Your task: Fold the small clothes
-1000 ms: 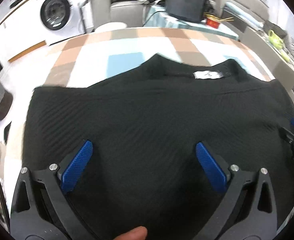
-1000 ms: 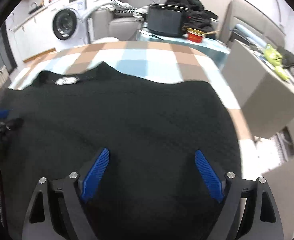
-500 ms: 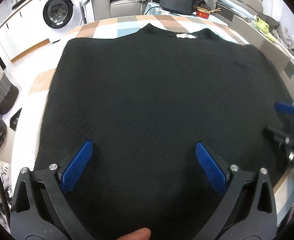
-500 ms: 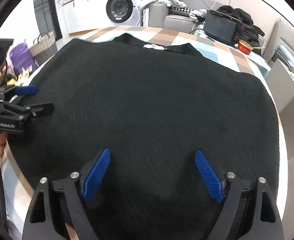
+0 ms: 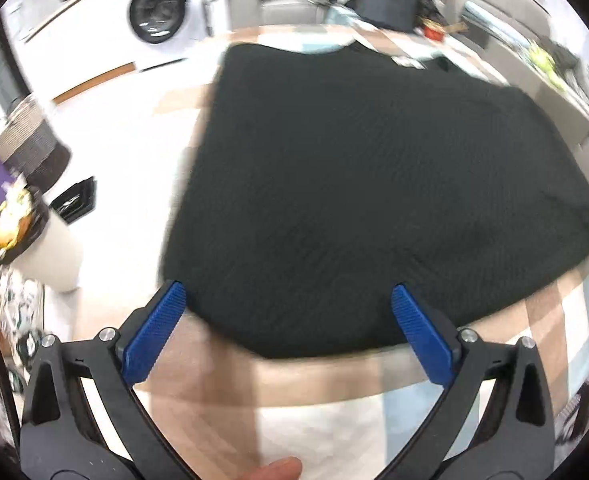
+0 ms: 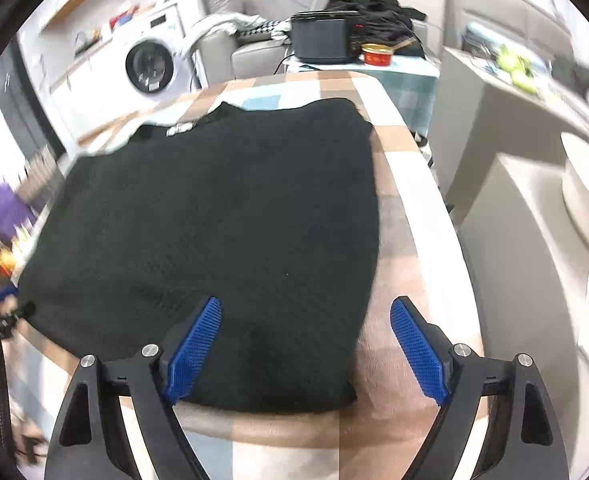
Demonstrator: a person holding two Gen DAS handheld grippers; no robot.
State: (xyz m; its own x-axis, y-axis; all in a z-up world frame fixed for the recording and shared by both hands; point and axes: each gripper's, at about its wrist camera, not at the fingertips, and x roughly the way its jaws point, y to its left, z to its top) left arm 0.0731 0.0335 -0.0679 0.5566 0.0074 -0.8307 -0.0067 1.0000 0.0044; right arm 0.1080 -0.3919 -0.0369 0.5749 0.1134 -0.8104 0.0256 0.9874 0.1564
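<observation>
A black knit sweater (image 5: pixel 374 184) lies spread flat on a checked tablecloth (image 5: pixel 334 408), collar and white label at the far end. My left gripper (image 5: pixel 286 292) hangs open over the sweater's near left corner, nothing between its blue pads (image 5: pixel 154 332). In the right wrist view the same sweater (image 6: pixel 214 232) fills the middle, with the white label (image 6: pixel 180 128) far off. My right gripper (image 6: pixel 304 308) stands open above the sweater's near right corner; one blue pad is over the cloth, the other over the tablecloth (image 6: pixel 398 240).
A washing machine (image 6: pixel 150 66) stands at the back left. Behind the table are a grey sofa with clothes, a black box (image 6: pixel 320 40) and a red bowl (image 6: pixel 376 54). A grey cabinet (image 6: pixel 506 128) stands right of the table. Baskets and bags (image 5: pixel 26 148) sit on the floor at left.
Both grippers have drawn back from over the sweater's middle to its near edge, left toward the left corner, right toward the right corner. Bare tablecloth now shows below them. Jaws stayed open.
</observation>
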